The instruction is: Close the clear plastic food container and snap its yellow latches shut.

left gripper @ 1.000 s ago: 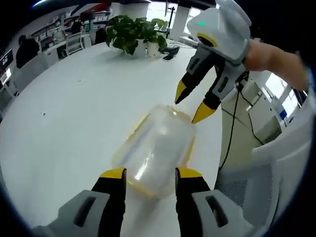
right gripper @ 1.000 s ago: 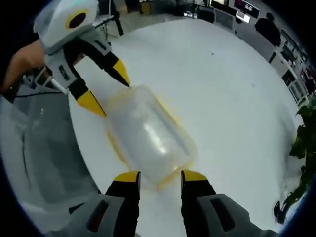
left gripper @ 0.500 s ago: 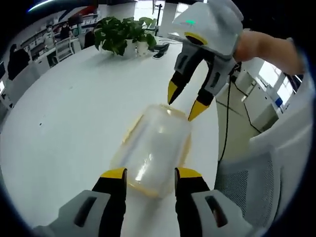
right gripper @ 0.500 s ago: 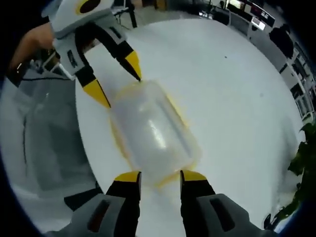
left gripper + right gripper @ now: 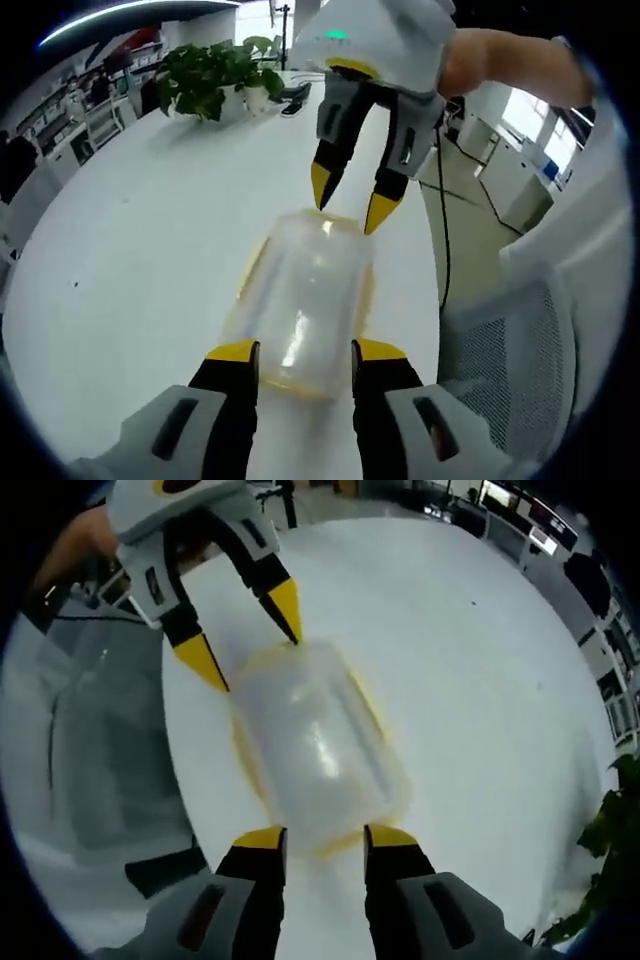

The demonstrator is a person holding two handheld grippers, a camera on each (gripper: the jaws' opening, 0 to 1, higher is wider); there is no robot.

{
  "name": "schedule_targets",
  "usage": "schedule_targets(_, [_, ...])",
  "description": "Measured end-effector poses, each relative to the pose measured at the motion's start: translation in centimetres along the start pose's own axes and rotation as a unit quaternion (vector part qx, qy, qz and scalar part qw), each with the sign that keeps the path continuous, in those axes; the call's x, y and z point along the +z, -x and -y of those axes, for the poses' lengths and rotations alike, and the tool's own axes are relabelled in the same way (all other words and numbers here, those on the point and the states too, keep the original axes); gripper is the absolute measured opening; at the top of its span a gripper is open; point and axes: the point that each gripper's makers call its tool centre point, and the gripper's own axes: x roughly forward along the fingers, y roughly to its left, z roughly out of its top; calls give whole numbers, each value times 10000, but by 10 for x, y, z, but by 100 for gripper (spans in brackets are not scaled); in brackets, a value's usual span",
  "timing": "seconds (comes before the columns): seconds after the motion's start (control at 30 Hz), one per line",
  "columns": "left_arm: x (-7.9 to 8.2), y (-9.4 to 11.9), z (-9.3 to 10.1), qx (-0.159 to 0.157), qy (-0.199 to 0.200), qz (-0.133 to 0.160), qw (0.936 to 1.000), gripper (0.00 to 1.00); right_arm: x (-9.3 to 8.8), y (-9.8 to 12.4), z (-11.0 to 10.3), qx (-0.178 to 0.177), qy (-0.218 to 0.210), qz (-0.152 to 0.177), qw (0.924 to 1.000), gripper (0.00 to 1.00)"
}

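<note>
Near the worktop's edge (image 5: pixel 120 250), beside a mesh chair (image 5: pixel 505 360): clear food container (image 5: pixel 305 300), lid seemingly on, yellow latches (image 5: pixel 372 702) ringing its rim. Left gripper (image 5: pixel 297 350) spread at one short end, right gripper (image 5: pixel 315 832) spread at the other, neither grasping. Latching step apparently in hand; next, probably pressing down each end latch.
</note>
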Motion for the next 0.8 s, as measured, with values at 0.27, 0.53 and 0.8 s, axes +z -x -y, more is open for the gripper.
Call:
schedule_targets(0.27, [1,0,-2,-10,-308,-42,9995,34,4,0,-4,94,253,21,9996,28])
schedule_targets(0.53, [4,-3,-1,-3,-734,-69,9973,34,9,-2,-6,166,474,45,9987,28])
schedule_targets(0.8, [5,-7,3,-79,-979,-151,9951,34,16,-7,-7,198,755,86,9969,27])
